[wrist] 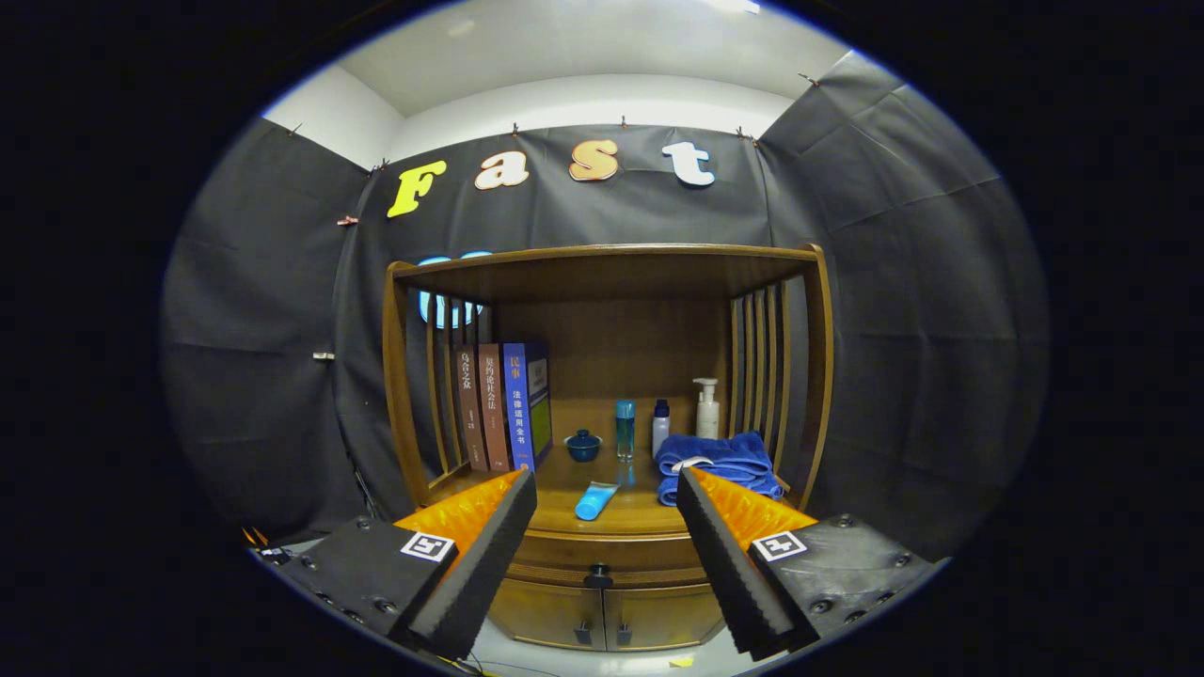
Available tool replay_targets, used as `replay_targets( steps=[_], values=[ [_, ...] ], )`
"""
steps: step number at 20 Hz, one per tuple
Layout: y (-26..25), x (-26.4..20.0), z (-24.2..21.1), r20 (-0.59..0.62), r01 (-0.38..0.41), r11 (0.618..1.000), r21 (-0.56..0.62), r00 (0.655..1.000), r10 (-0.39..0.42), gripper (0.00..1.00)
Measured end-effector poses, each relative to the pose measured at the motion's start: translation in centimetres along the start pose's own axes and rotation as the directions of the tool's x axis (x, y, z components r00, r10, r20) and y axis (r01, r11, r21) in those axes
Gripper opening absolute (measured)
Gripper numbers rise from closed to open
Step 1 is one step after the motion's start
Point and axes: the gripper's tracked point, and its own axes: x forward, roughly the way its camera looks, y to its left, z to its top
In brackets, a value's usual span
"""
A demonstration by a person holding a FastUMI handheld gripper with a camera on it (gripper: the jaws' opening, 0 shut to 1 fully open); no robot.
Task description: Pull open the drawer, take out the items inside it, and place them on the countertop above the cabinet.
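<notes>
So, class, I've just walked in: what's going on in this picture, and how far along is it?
A person is holding a two-finger gripper in front of a wooden cabinet. Its fingers are spread open and grip nothing. The drawer is shut, its dark knob between the fingers and beyond them, so no pull has begun. On the countertop above stand books, a small blue lidded cup, bottles, a folded blue towel and a lying blue tube.
</notes>
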Motion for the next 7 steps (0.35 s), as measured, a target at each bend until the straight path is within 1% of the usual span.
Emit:
replay_targets(
  steps=[7],
  values=[
    [-0.05, -0.03, 0.09, 0.001, -0.003, 1.0, 0.002, 1.0, 0.003, 0.99]
  ],
)
